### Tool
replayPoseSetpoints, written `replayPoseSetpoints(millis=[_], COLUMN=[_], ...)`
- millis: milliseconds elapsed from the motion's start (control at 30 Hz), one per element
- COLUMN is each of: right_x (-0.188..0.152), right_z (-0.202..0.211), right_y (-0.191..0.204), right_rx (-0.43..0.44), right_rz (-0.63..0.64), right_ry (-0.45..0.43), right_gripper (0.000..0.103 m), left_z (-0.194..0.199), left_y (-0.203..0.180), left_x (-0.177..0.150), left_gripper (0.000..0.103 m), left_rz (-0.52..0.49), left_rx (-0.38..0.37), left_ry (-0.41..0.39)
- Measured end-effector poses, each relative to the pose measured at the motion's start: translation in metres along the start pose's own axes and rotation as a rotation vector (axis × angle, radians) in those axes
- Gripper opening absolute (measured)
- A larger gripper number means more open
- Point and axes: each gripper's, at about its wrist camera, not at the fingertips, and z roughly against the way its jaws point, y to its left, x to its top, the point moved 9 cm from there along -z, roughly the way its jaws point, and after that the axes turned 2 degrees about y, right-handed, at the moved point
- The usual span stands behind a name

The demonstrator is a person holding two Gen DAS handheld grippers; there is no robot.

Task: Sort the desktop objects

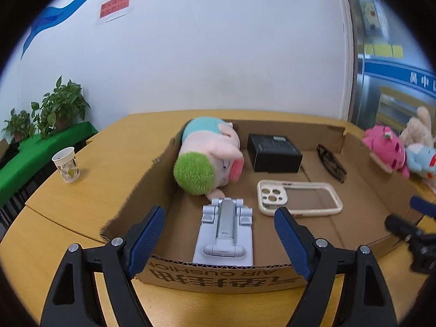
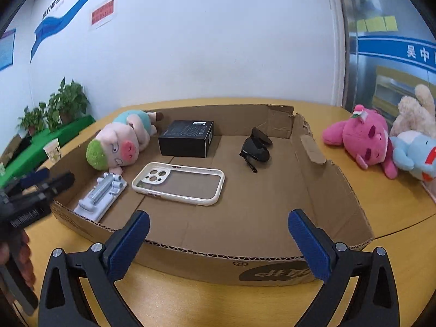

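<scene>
Left wrist view: left tool (image 1: 219, 224) hangs over the near wall of the cardboard tray (image 1: 152, 169), fingers spread wide, gripping nothing. The grey phone stand (image 1: 224, 234) lies flat between the two blue pads, just inside the near wall, not touching either. Beyond it: pig plush (image 1: 209, 158) on its side with its green fuzzy head toward the tool, black box (image 1: 273, 152), white phone case (image 1: 299, 197) lying flat with the camera cutout on the left, black sunglasses (image 1: 331, 163) against the right wall. Paper cup (image 1: 66, 164) stands upright on the desk (image 1: 68, 204), left of the tray and well apart from it.

Right wrist view: right tool (image 2: 218, 233) also spread, nothing held, level with the tray's near edge and aimed at the bare cardboard floor. Phone case and sunglasses are ahead of it, none in contact. Pink plush (image 2: 362, 139), blue plush (image 2: 414, 152) and beige plush (image 2: 414, 114) are piled together on the desk right of the tray, outside it. Left tool shows at the left edge, tilted in toward the stand.

Tray is corrugated, shallow, with torn rims. Pads are ribbed blue rubber on black arms. Desk is yellow wood-look laminate.
</scene>
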Motion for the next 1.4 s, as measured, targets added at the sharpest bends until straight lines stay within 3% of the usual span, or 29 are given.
replayPoseSetpoints(millis=[33, 267, 1400], right_x=[-0.0001, -0.0006, 0.0017], right_z=[-0.0006, 0.0068, 0.0048], right_y=[-0.0009, 0.0004, 0.0003], right_rx=[-0.009, -0.028, -0.031], right_rz=[0.004, 0.018, 0.017], right_ry=[-0.014, -0.126, -0.127], right_gripper=[0.103, 0.103, 0.103], left_z=[-0.0052, 0.0037, 0.0007], left_y=[-0.0021, -0.0013, -0.0023], left_x=[-0.0074, -0.0087, -0.0056], left_gripper=[0.082, 0.085, 0.088], left_rz=[-0.015, -0.028, -0.032], left_rx=[0.01, 0.0, -0.011], left_ry=[0.013, -0.095, -0.09])
